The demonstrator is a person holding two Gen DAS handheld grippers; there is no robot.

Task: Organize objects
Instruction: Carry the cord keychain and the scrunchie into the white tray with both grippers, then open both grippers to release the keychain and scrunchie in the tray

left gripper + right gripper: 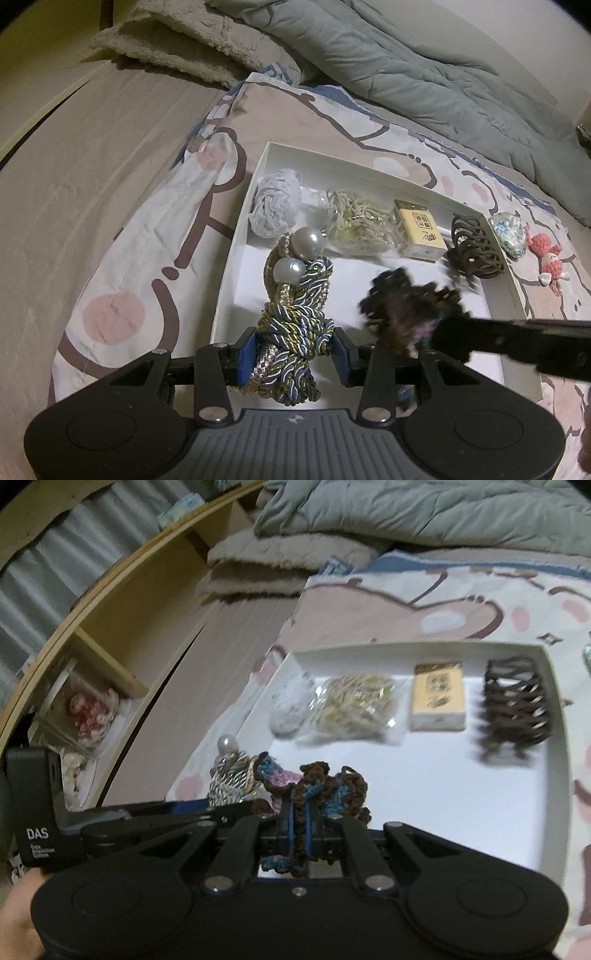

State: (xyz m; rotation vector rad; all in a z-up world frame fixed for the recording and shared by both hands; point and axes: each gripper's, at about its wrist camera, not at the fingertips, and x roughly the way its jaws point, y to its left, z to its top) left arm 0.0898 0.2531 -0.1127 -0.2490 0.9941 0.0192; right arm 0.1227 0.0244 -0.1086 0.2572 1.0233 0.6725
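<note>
My left gripper [293, 356] is shut on a twisted blue-gold cord with two pearls [295, 306], held over the near left corner of a white box [236, 236]. My right gripper [300, 825] is shut on a brown, blue and pink crochet piece [325, 786], held over the box [436, 786]; it shows blurred in the left wrist view [406, 310]. In the box's far row lie a white lace ball [275, 206], a bag of beige cords [360, 223], a yellow card box [419, 229] and a brown hair claw [474, 245].
The box lies on a patterned pillow [147, 236] on a bed. A blue-white stone [508, 234] and a pink crochet doll [548, 260] lie right of the box. A grey quilt [424, 66] is behind. A wooden shelf [110, 653] stands at left.
</note>
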